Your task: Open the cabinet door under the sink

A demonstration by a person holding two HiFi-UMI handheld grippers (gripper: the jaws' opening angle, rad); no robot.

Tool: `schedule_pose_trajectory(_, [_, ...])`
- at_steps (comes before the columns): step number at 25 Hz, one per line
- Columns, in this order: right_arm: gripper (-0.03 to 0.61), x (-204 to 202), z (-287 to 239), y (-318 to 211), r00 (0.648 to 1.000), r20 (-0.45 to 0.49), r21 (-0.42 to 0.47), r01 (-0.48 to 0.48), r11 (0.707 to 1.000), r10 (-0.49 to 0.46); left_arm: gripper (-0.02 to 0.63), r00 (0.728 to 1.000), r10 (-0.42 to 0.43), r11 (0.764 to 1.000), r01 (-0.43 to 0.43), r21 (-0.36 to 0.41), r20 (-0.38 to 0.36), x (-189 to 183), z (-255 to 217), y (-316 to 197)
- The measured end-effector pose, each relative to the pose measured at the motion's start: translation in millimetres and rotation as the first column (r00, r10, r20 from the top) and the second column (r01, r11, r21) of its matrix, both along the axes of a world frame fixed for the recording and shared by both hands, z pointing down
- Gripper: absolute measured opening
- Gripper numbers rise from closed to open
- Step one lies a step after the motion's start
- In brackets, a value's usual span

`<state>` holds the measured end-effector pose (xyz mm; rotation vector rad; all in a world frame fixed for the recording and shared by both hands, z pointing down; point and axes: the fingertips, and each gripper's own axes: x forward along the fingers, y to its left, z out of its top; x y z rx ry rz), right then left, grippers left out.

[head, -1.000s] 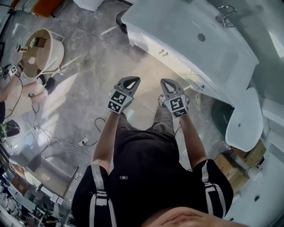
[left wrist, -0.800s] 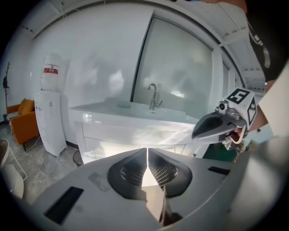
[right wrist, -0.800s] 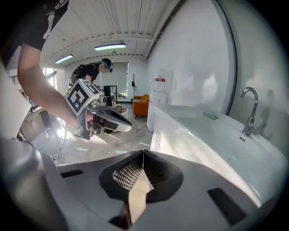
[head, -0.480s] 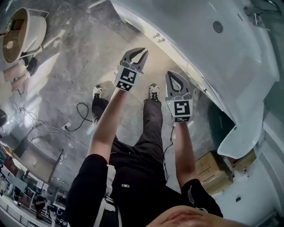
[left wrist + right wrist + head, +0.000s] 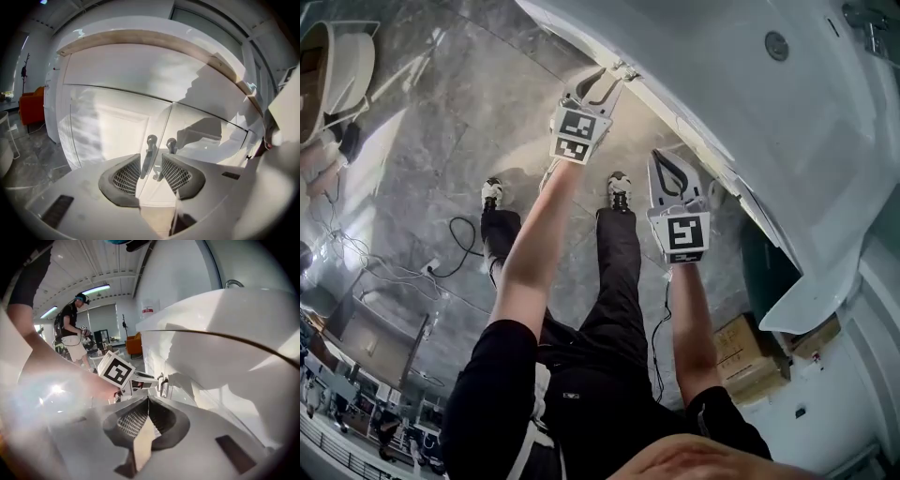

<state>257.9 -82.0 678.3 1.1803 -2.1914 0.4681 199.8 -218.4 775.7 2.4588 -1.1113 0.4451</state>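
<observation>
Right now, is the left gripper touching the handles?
Cannot tell. Left gripper view: the left gripper, jaws just opening, frames both handles between its pads; neither contact nor gap shows plainly.

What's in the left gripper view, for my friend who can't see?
The left tool, jaws just opening, straddles a door handle without pinching it. Two white cabinet doors meet behind it, under a white sink.

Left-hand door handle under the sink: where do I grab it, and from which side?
Grip the left handle mid-bar, straight from the front, straddling it side to side: the bar stands upright, proud of the door, with the second handle close beside.
</observation>
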Motion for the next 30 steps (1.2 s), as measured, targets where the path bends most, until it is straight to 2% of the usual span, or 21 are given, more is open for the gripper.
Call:
schedule_pose_trajectory(5, [0.060, 0.9, 22.0, 15.9, 1.000, -0.007, -0.048, 0.018, 0.999, -0.019, 0.118, 1.000, -0.003, 1.000, 0.002, 0.009, 0.023, 11.1, 10.6, -21.5])
schedule_pose_trajectory(9, [0.060, -4.2, 28.0, 20.0, 0.999, 0.001, -0.065, 0.039, 0.997, -0.039, 0.066, 0.998, 0.037, 0.998, -0.039, 0.044, 0.048, 17.6, 11.2, -28.1])
schedule_pose_trajectory(13, [0.060, -12.8, 24.9, 17.6, 0.999, -0.006, -0.074, 0.049, 0.996, -0.049, 0.057, 0.995, 0.049, 0.997, -0.054, 0.057, 0.086, 15.2, 10.5, -25.2])
schedule_pose_trajectory(18, [0.060, -24.8, 22.9, 13.4, 1.000, 0.017, -0.066, 0.021, 0.998, -0.020, 0.051, 0.986, 0.045, 0.997, -0.055, 0.059, 0.158, 2.2, 12.8, -11.3])
schedule_pose_trajectory(25, [0.060, -68.4, 28.1, 12.7, 1.000, 0.019, -0.074, 0.024, 0.997, -0.022, 0.049, 0.983, 0.070, 0.996, -0.079, 0.045, 0.169, -33.8, 12.7, 16.6])
schedule_pose_trajectory(30, [0.060, -107.7, 33.6, 17.7, 0.999, 0.050, -0.091, 0.011, 0.996, -0.006, 0.048, 0.985, 0.044, 0.998, -0.051, 0.037, 0.169, -65.5, 19.1, 35.9])
